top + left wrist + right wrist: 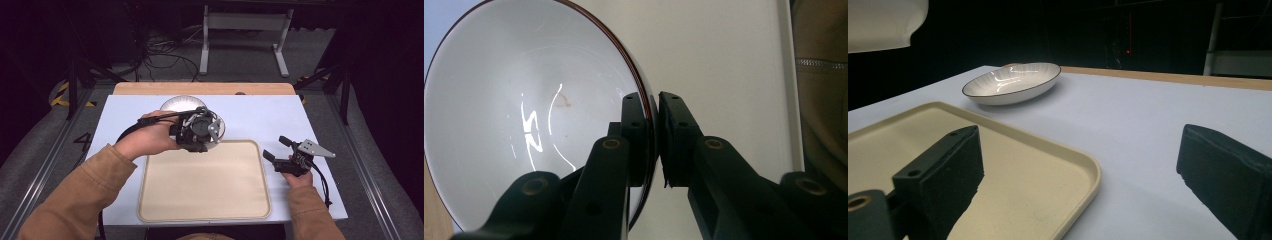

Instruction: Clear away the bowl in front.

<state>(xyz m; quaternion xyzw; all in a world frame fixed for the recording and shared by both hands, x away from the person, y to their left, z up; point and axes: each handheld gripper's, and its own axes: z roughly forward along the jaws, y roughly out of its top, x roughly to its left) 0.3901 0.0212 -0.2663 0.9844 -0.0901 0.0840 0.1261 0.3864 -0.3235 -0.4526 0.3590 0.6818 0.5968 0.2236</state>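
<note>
Left tool (654,145) pinches the rim of a white bowl (524,115), held above the beige tray (205,185). A second bowl (1013,82) sits on the tabletop (260,117). Right tool (282,150) wide open, empty. Probably tray-bound: keep level, lower slowly.

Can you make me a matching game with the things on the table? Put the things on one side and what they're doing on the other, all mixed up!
Things:
1. bowl
2. tray
3. left hand-held gripper
4. right hand-held gripper

What they're doing:
A. open, holding nothing, beside the tray
B. lying flat on the table with nothing on it
C. white with a dark rim, gripped at its edge
D. shut on the bowl's rim

Pairs: 1-C, 2-B, 3-D, 4-A
</note>
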